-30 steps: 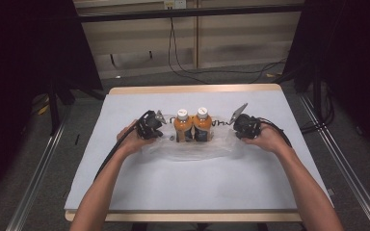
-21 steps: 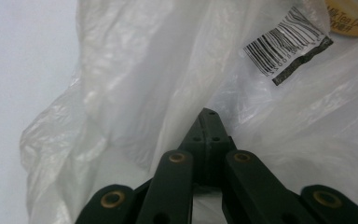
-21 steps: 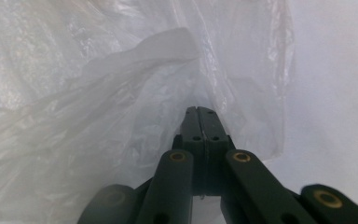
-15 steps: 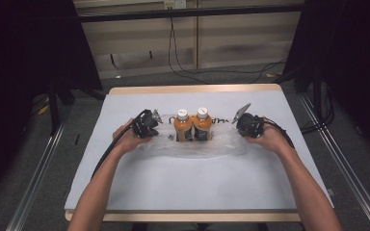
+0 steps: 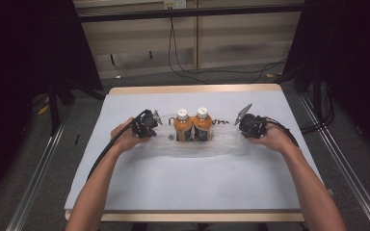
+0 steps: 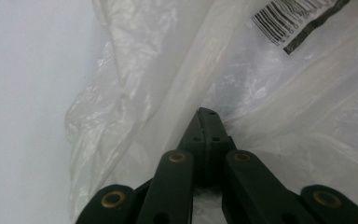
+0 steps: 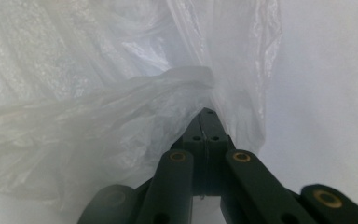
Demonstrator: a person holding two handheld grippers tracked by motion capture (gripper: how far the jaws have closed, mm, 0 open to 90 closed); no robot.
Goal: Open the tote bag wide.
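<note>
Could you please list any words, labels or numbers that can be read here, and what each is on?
Barcode sticker on the plastic bag: bars only, digits too small to read.
Labels on the two bottles: too blurred to read.
Dark marks on the table behind the bottles: unreadable.

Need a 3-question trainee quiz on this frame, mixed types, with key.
1. True or false: both bottles stand upright inside the clear plastic bag.
2. What does the left hand-held gripper pinch?
A. a bottle cap
B. the plastic bag
C. the table cover
3. Fill in: the right hand-held gripper has its jaws ____ on a fold of the bag.

Key: 1 true; 2 B; 3 shut.
</note>
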